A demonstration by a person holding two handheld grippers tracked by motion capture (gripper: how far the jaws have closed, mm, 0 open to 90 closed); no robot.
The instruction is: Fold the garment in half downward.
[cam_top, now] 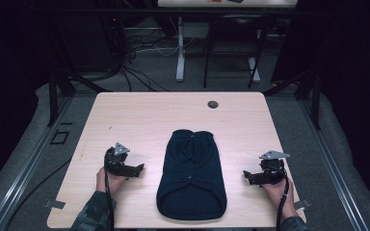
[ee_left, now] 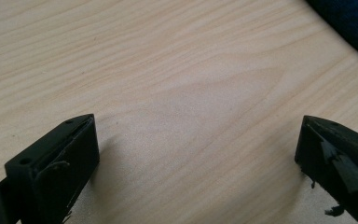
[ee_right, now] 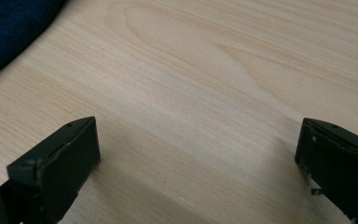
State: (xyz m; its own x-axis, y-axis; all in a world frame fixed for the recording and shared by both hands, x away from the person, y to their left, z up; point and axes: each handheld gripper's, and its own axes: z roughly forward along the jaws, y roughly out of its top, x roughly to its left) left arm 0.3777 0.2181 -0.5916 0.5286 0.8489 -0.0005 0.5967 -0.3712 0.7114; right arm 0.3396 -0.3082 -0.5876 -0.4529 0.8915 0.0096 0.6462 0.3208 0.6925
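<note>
A dark navy garment, small and sleeveless with snaps down its middle, lies flat at the middle of the light wooden table, its wide hem toward the person. My left gripper rests on the table to the garment's left, jaws wide apart with nothing between them. The right gripper rests to the garment's right, also open and empty. Both point inward at the garment without touching it. An edge of the navy cloth shows in the corner of each gripper view.
A round dark grommet sits near the table's far edge. Beyond the table stand the legs of another desk and floor cables. Black frame struts flank the table on both sides.
</note>
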